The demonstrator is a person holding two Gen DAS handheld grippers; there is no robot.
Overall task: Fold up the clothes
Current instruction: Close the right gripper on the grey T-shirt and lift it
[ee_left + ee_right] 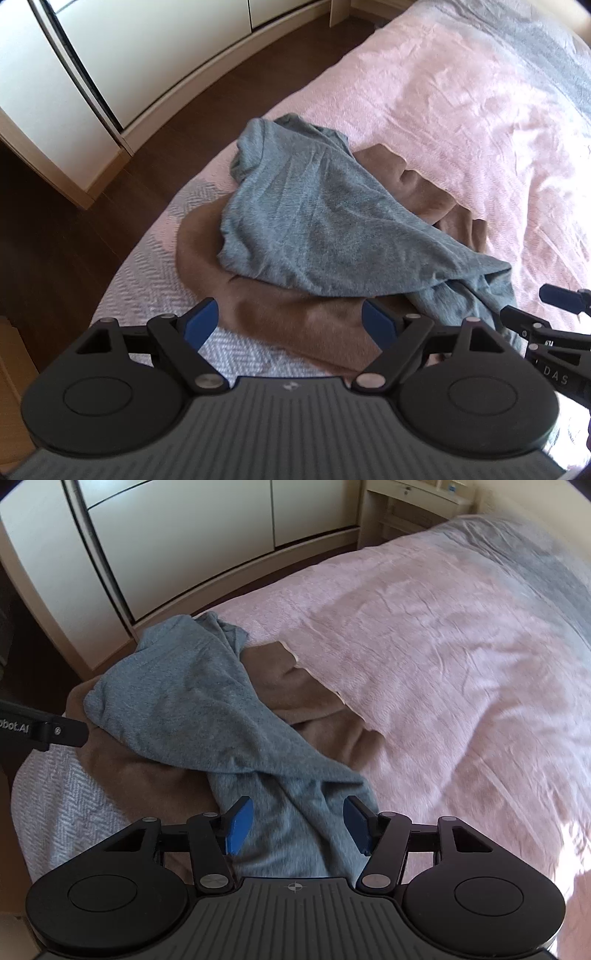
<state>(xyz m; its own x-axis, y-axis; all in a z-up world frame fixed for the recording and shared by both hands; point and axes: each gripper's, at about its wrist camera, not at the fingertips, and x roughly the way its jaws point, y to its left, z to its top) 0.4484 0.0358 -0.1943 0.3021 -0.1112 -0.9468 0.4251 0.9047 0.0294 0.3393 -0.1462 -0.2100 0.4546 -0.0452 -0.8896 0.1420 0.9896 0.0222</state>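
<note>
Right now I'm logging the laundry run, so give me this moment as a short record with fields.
surface: bed with pink cover
top garment: grey-blue shirt, crumpled, unfolded
under it: brown garment, spread on the bed
left tool: open, over the brown garment's near edge
right tool: open, pads either side of the shirt's near end, not pressing
folding: not started

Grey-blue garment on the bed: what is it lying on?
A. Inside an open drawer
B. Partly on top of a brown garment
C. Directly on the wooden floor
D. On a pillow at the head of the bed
B: the grey-blue garment is draped across a brown garment that shows along its near edge and beyond it, both lying on the pink bedspread.
</note>
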